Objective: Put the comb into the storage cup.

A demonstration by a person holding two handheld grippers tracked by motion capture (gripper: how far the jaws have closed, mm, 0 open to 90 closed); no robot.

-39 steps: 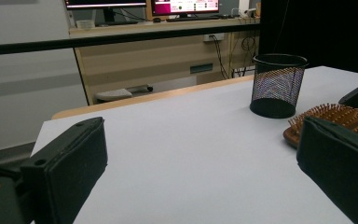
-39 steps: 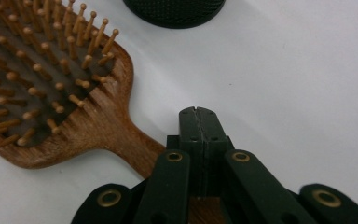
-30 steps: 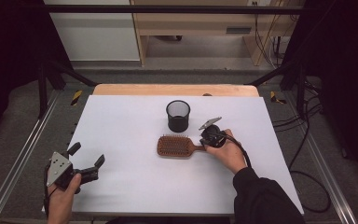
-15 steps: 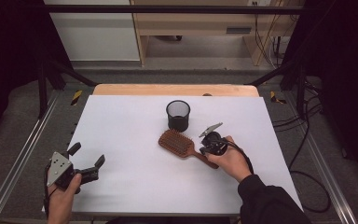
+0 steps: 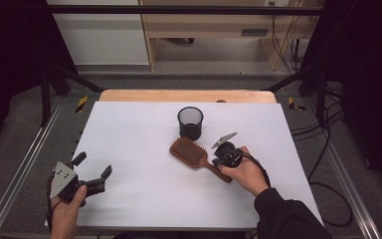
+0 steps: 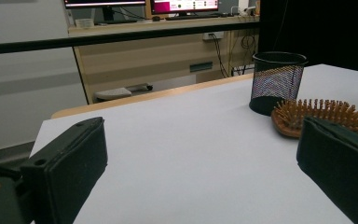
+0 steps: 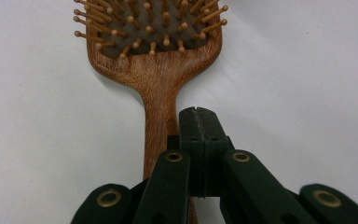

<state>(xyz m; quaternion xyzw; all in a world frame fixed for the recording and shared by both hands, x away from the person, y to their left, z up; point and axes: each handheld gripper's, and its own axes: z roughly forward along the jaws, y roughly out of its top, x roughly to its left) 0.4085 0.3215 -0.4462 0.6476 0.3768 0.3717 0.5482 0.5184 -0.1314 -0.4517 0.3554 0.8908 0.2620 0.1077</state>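
A: What is the biggest thing here?
B: The white worktop [image 5: 144, 199] with a pale wooden edge at twelve o'clock. No writing shows on it. The monitors far behind in the left gripper view are too small to read.

A: Any containers?
B: One, a black round wire-mesh cup [image 5: 190, 122] standing upright, a little toward twelve o'clock of the worktop's middle. From above I cannot make out anything inside it.

A: And the thing being worked on?
B: A brown wooden paddle hairbrush with wooden pins [image 5: 195, 156] lies pins-up near the middle, just at six o'clock of the cup. Its head points toward ten o'clock and its handle toward four o'clock. No brand mark shows on the wood.

A: What about the right tool?
B: The right tool [image 7: 200, 121] has its two black jaws pressed together. In the right gripper view they sit beside the handle, at its three o'clock side, not around it. Whether they touch the wood I cannot tell.

A: And the left?
B: The left tool [image 5: 93, 168] is at the worktop's seven o'clock corner, well apart from the brush, jaws standing wide with nothing between them.
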